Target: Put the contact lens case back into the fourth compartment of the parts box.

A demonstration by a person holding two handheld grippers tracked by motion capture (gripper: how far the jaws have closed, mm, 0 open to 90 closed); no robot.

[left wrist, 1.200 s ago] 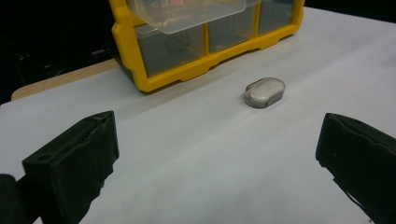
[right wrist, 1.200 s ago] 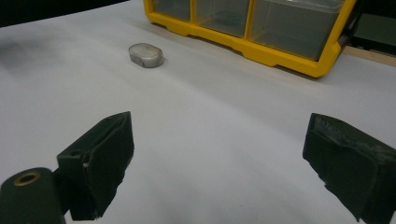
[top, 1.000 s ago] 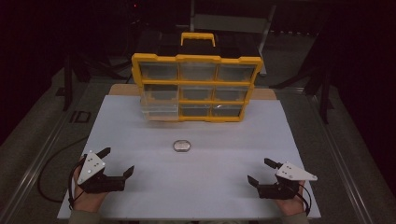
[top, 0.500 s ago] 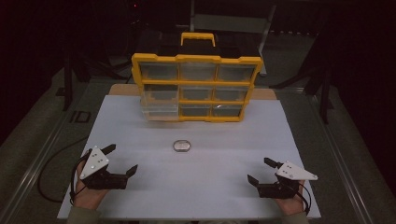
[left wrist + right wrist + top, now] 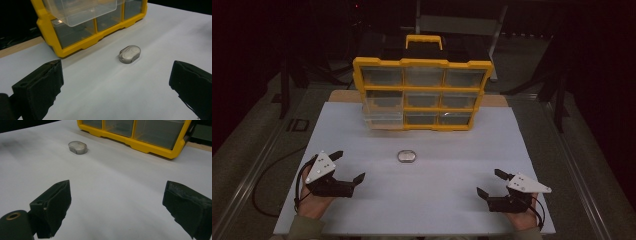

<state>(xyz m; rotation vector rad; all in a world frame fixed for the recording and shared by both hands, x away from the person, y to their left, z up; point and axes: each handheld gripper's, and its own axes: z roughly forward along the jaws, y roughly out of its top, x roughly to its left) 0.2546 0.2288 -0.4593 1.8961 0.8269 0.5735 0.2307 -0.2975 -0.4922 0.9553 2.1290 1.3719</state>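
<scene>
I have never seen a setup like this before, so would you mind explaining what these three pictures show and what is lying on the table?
There is no robot here: a person holds a hand-held claw in each hand. The high view looks down from above the person's side, with the left claw at lower left and the right claw at lower right. The other two pictures come from cameras riding on each claw, looking out between its two black jaws. Both claws are open and hold nothing. On the white table stands a yellow drawer organiser, one clear drawer pulled partly out. In front of it lies a small oval case, apart from everything else.
</scene>
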